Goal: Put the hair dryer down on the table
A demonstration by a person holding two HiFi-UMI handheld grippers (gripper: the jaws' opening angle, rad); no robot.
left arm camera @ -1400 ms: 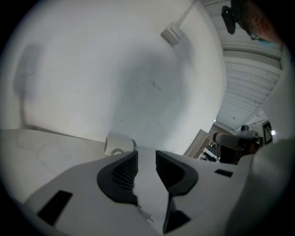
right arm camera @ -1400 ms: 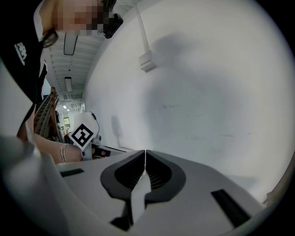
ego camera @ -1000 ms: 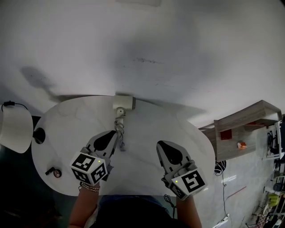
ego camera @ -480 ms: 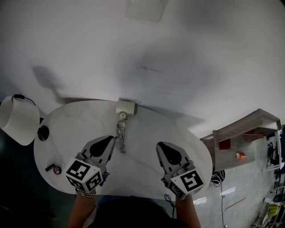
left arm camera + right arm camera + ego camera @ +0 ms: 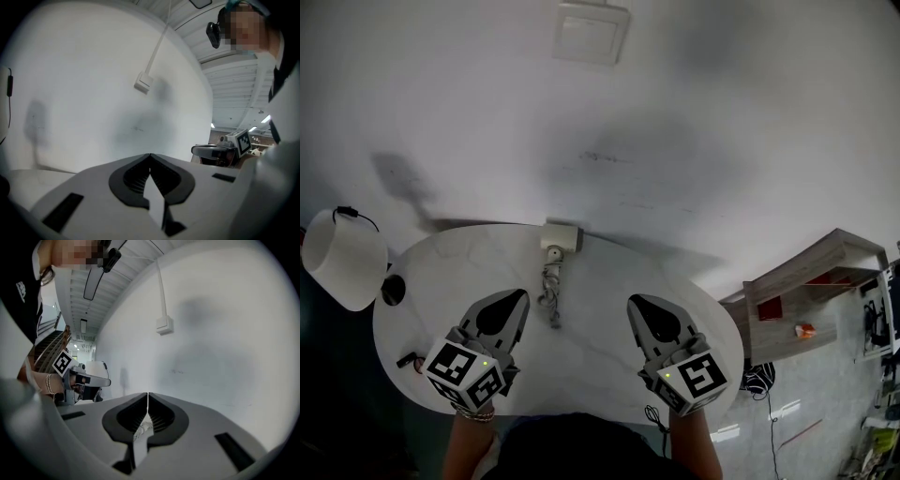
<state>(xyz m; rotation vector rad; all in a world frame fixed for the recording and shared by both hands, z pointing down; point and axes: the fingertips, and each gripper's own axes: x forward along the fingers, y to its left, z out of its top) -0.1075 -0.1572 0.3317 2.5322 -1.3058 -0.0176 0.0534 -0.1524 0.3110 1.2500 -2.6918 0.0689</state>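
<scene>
The left claw (image 5: pixel 521 294) has drawn back leftward, clear of the hair dryer (image 5: pixel 560 239) cord (image 5: pixel 551 302) on the counter (image 5: pixel 605 281).

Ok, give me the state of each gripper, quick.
Left gripper: shut, nothing between the jaws.
Right gripper: shut, nothing between the jaws.

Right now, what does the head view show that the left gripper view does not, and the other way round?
Only the head view: the hair dryer lying on the white table with its cord, and the left claw's own marker cube. Only the left gripper view: the left claw's jaws closed together with nothing between them, and the ceiling. Both: the right claw, the white wall and the wall box.
</scene>
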